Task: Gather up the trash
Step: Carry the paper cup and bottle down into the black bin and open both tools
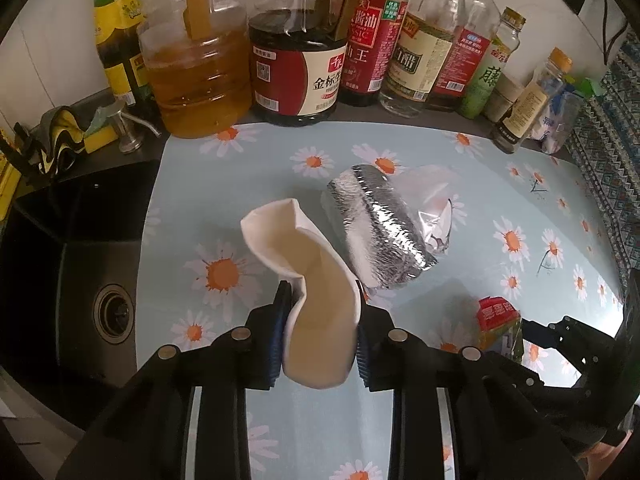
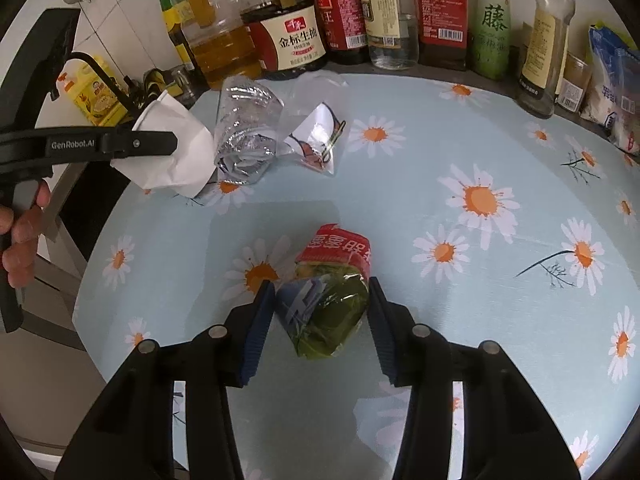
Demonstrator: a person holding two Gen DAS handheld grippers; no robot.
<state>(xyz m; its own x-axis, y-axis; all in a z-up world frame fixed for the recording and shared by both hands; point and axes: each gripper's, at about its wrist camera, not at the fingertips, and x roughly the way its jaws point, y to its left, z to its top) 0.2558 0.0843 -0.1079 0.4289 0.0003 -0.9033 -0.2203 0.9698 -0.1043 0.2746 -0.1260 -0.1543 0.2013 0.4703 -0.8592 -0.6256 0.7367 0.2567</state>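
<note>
My left gripper (image 1: 320, 300) is shut on a crushed white paper cup (image 1: 308, 280) and holds it above the daisy-print mat (image 1: 520, 184); the cup also shows in the right wrist view (image 2: 176, 152). A silver foil bag (image 1: 380, 228) and a clear plastic wrapper (image 1: 432, 200) lie beyond it on the mat, and both show in the right wrist view, the foil bag (image 2: 244, 128) left of the wrapper (image 2: 320, 132). My right gripper (image 2: 320, 292) is shut on a green and red snack packet (image 2: 328, 300), which lies on the mat.
A row of oil, soy sauce and vinegar bottles (image 1: 296, 60) lines the back edge. A black sink (image 1: 80, 260) lies to the left of the mat. A patterned cloth (image 1: 608, 128) and food bags (image 2: 612, 92) are at the right.
</note>
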